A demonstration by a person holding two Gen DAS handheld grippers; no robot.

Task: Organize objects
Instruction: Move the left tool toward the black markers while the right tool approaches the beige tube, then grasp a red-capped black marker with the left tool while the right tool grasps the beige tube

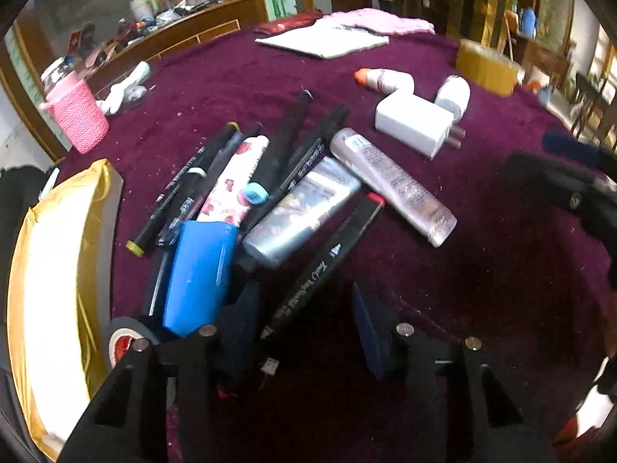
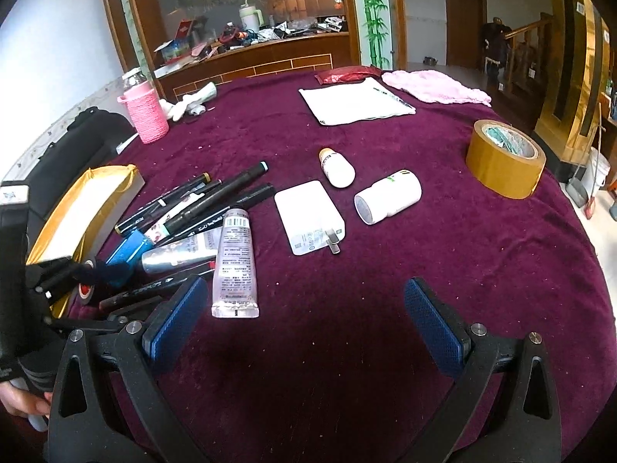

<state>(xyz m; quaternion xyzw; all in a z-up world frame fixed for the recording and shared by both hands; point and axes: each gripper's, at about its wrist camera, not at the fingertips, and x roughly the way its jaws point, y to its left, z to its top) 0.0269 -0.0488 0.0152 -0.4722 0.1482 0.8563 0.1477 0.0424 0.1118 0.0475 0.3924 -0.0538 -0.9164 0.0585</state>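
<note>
Left gripper [image 1: 304, 332] low over the purple cloth, jaws part-closed either side of a black marker [image 1: 324, 266]; contact with the pads not clear, likely lined up to lift it from the heap of pens [image 1: 216, 177] and tubes. Gold box [image 1: 58, 270] just beside, probably the destination. Right gripper [image 2: 308, 320] spread wide, empty, near the clear tube [image 2: 234, 266].

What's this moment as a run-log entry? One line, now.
left gripper: open, straddling black marker, not clamped | right gripper: open, empty, above tablecloth | phase: picking from pen pile
</note>
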